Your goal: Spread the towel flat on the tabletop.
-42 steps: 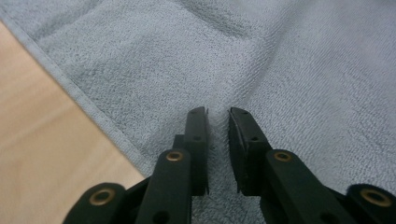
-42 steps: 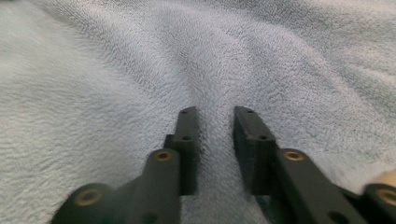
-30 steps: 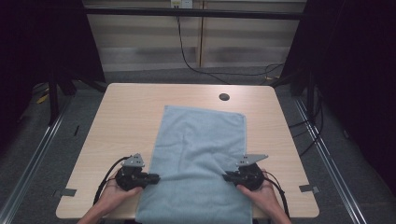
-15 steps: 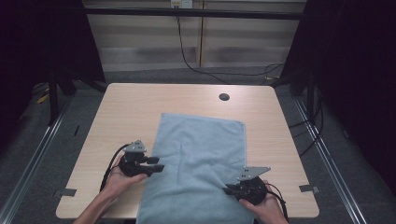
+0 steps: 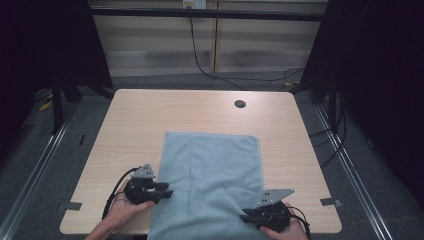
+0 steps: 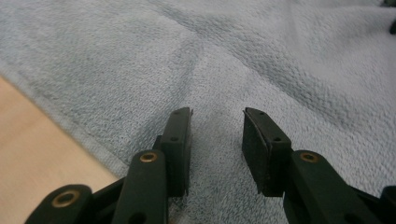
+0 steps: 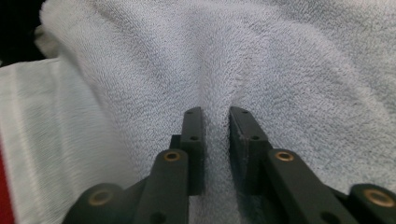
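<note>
One towel (image 5: 212,185), pale blue, lies flat on the table (image 5: 140,120) and runs off the table's near edge. Against the frames a second back, the towel's far hem has slid toward the near edge, opening a broad band of bare wood between the hem and the cable hole (image 5: 240,104). Likely it is being drawn back for a fold or a reset.

Room: bare wood left and right of the towel, more on the left; the far half beyond the hem is open.

Right gripper (image 5: 250,218) has dropped back to the near edge at the towel's right side. Its jaws are nearly closed, pinching a raised ridge of cloth (image 7: 215,93).

Left gripper (image 5: 167,190) sits just inside the towel's left hem. Jaws part open over flat cloth (image 6: 217,135), gripping nothing; it looks to have let go.
</note>
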`<state>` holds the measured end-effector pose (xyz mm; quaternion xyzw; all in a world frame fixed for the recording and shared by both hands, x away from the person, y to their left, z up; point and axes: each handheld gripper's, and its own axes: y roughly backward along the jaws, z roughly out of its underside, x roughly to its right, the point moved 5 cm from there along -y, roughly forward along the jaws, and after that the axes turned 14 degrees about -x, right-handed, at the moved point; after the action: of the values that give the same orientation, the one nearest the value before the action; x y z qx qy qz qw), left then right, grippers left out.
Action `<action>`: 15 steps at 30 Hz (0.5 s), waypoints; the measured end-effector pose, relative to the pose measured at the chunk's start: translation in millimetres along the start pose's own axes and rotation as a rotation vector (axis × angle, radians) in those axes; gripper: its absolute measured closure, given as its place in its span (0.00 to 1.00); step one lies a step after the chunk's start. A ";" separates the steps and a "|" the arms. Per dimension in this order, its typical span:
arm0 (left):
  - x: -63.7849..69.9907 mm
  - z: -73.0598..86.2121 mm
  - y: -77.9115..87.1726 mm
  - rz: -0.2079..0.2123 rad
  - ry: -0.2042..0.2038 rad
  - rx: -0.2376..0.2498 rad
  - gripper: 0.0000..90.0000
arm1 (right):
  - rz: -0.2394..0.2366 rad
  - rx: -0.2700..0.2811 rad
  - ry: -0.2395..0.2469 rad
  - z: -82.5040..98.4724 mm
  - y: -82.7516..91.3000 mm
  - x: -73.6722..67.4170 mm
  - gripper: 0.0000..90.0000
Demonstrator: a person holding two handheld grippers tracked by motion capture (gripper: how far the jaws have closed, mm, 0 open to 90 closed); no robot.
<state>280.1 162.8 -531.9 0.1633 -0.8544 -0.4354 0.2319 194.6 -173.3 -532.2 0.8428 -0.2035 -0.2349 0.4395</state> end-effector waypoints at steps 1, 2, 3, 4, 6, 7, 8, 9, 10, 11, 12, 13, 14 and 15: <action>3.7 4.6 1.0 0.020 -0.001 0.007 0.67 | -0.025 -0.005 -0.002 0.7 0.0 -2.8 0.81; 7.2 8.5 2.3 0.044 -0.002 0.006 0.67 | -0.038 -0.016 0.010 1.2 0.4 -5.2 0.79; 10.2 11.8 4.0 0.068 0.009 -0.002 0.67 | -0.037 -0.019 0.008 0.9 0.7 -7.0 0.74; 11.9 15.0 5.4 0.077 0.013 0.002 0.67 | -0.051 -0.016 0.004 0.2 0.8 -7.9 0.73; 14.3 17.9 7.1 0.061 -0.010 0.000 0.65 | -0.047 0.002 0.001 -4.3 3.1 -4.9 0.69; 14.2 16.0 7.3 0.059 -0.010 -0.005 0.63 | -0.045 0.030 -0.009 -8.7 6.2 -0.3 0.68; 13.2 12.1 7.2 0.044 -0.017 -0.003 0.62 | -0.055 0.060 -0.020 -14.1 10.1 4.5 0.68; 11.5 7.4 6.8 0.032 -0.025 -0.002 0.62 | -0.043 0.081 -0.025 -19.9 13.8 10.6 0.68; 8.7 1.6 5.9 0.030 -0.023 0.009 0.62 | -0.017 0.090 -0.035 -26.0 16.8 18.1 0.67; 5.0 -4.4 4.9 0.021 -0.022 0.014 0.62 | 0.001 0.093 -0.034 -32.3 18.9 26.5 0.67; 0.2 -10.4 4.1 0.006 -0.021 0.014 0.62 | 0.024 0.099 -0.039 -38.8 20.1 35.6 0.66; -5.3 -16.7 3.4 -0.001 -0.017 0.026 0.62 | 0.049 0.105 -0.050 -45.3 20.7 45.7 0.65; -11.1 -22.7 2.8 -0.011 -0.012 0.030 0.61 | 0.061 0.102 -0.054 -51.7 20.1 55.6 0.64; -16.7 -28.5 1.9 -0.018 0.004 0.038 0.60 | 0.093 0.097 -0.056 -57.9 19.0 66.5 0.62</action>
<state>309.3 152.9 -519.9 0.1764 -0.8606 -0.4207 0.2266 279.0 -182.6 -501.7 0.8458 -0.2659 -0.2276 0.4026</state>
